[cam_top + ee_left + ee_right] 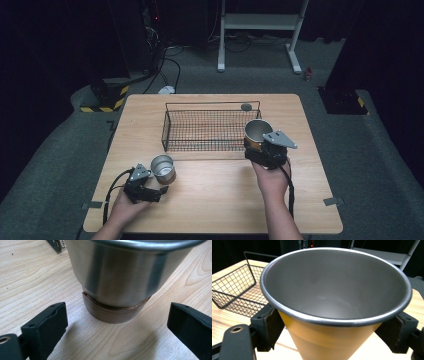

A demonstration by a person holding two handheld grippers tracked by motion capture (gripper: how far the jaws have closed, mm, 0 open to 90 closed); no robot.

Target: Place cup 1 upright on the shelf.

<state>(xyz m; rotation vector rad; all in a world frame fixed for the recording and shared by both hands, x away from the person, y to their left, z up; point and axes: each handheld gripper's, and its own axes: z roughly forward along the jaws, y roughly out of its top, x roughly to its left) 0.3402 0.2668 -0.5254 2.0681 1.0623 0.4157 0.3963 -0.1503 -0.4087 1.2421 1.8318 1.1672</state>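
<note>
A steel cup with a brown wooden base [163, 168] [115, 282] stands upright on the table at front left. My left gripper [156, 192] [117, 332] sits just in front of it, open, its jaws wide on either side of the base and not touching it. My right gripper [260, 148] [334, 332] is shut on an orange cup with a steel inside [257, 132] [334, 300], held upright above the table at the right end of the black wire basket [210, 131] [234, 293].
The wire basket lies in the middle of the wooden table [215, 195]. A small grey round object [246, 106] rests beyond the basket's far right corner. A white stand [260, 30] and cables are on the floor behind.
</note>
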